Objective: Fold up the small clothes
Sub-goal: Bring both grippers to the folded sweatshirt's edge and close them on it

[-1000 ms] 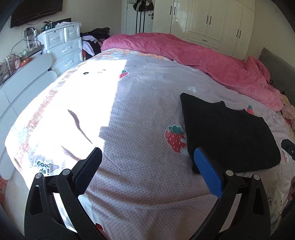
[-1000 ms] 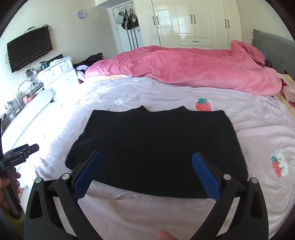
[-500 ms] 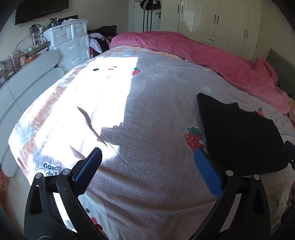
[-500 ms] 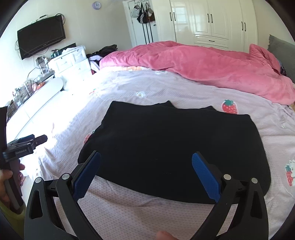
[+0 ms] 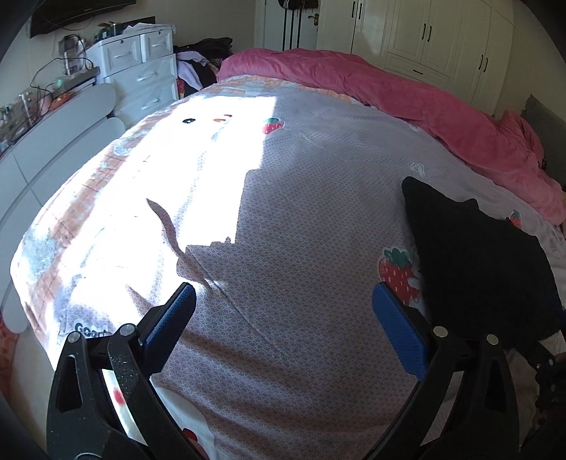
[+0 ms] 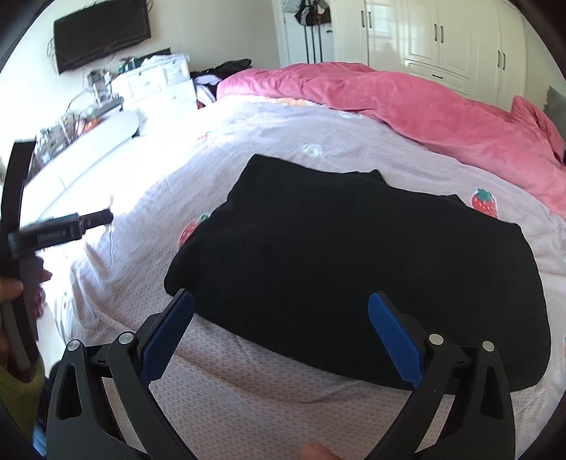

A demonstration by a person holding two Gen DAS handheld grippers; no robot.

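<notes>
Our right tool (image 6: 281, 327) – spread, empty – faces the black garment (image 6: 361, 269) lying crosswise on the bed (image 6: 269, 385); our left tool (image 5: 283, 323) (also spread) sits farther off.

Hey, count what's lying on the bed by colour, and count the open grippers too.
Black: 1, flat black cloth garment
Pink: 1, rumpled pink plush duvet
Open grippers: 2, left gripper, right gripper
Total: 4

A home bedroom is shown: a wide bed covered by a lilac strawberry-print sheet (image 5: 300, 219), a crumpled pink duvet (image 6: 406, 102), white panelled wardrobes (image 5: 435, 39), a white drawer unit (image 5: 141, 70), and a wall-mounted black television (image 6: 102, 32).
</notes>
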